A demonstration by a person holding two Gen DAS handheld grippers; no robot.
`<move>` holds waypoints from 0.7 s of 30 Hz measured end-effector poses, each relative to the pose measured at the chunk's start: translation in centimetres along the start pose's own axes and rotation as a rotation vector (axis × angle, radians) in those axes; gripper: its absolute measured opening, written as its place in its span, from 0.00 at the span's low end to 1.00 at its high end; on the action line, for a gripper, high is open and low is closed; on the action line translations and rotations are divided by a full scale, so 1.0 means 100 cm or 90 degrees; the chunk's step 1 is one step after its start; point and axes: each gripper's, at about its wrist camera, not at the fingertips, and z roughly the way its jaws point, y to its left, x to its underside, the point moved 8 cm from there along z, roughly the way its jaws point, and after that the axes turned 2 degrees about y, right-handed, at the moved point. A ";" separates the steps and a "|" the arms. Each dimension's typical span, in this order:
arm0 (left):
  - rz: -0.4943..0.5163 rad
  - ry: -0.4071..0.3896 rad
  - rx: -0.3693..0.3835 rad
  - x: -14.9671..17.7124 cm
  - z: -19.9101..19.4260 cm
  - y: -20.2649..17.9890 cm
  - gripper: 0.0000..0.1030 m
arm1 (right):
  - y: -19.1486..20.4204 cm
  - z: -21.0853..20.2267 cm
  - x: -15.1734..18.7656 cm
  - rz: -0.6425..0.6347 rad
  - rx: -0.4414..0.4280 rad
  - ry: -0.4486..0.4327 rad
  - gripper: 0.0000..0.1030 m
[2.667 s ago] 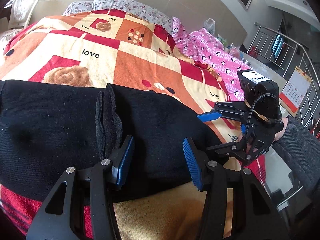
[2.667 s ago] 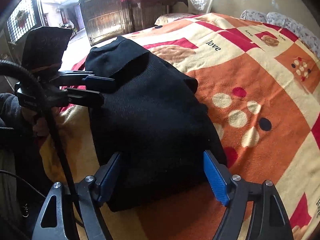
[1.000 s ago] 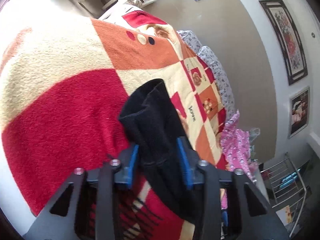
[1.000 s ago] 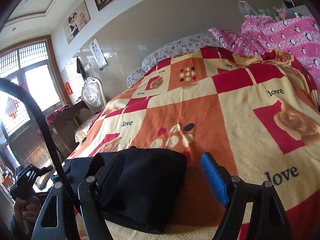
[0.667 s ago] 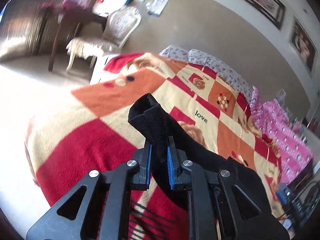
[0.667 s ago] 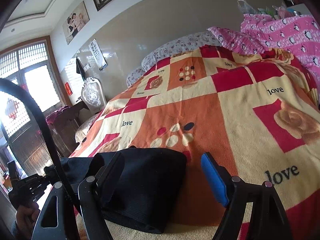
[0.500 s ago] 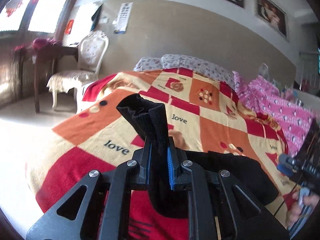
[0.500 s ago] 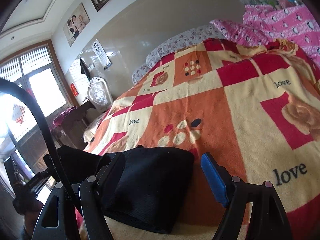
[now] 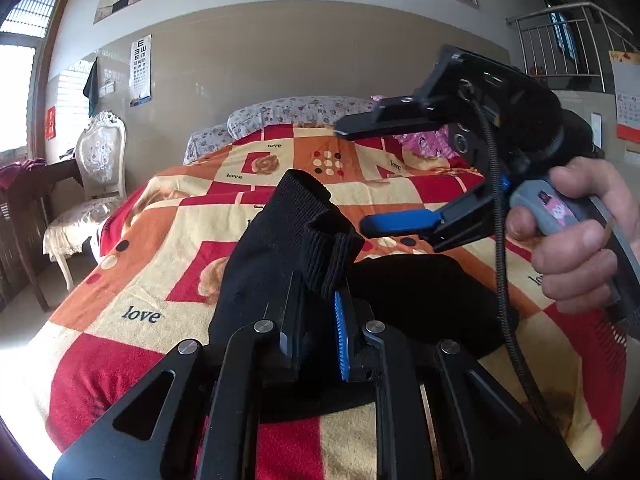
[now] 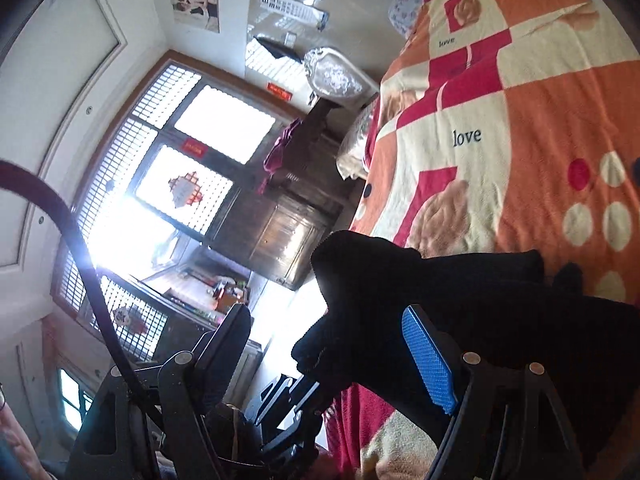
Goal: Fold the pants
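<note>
— Two grippers: left gripper [image 9: 316, 332] pinches the black pants' [image 9: 420, 292] ribbed end, lifted center frame; the rest lies on the blanket [image 9: 160, 264].
— Right one?
— Right gripper [image 9: 352, 176] spread wide, empty, upper right, just beyond that end. Right wrist view shows the pants [image 10: 480, 304] running lower right, between its fingers [image 10: 428, 360].

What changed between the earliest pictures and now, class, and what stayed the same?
The left gripper, open over the flat black pants before, has shut on a ribbed end and lifted it up. The right gripper has risen beside that end. It stays open, and the blanket is unchanged.
</note>
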 end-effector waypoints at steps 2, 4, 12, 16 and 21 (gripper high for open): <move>0.010 0.002 0.000 0.002 -0.001 -0.001 0.12 | -0.003 0.016 -0.004 0.006 0.005 0.024 0.72; 0.027 0.003 0.001 0.003 -0.002 -0.005 0.12 | -0.009 0.028 -0.011 0.011 0.043 0.033 0.57; 0.092 -0.004 0.045 0.001 -0.004 -0.041 0.12 | -0.041 0.011 -0.012 -0.026 0.169 0.072 0.07; 0.123 0.007 0.106 0.003 0.001 -0.079 0.12 | -0.056 -0.026 -0.007 -0.016 0.190 0.061 0.07; 0.154 0.020 0.170 0.004 0.004 -0.126 0.12 | -0.094 -0.070 -0.001 0.030 0.231 0.045 0.05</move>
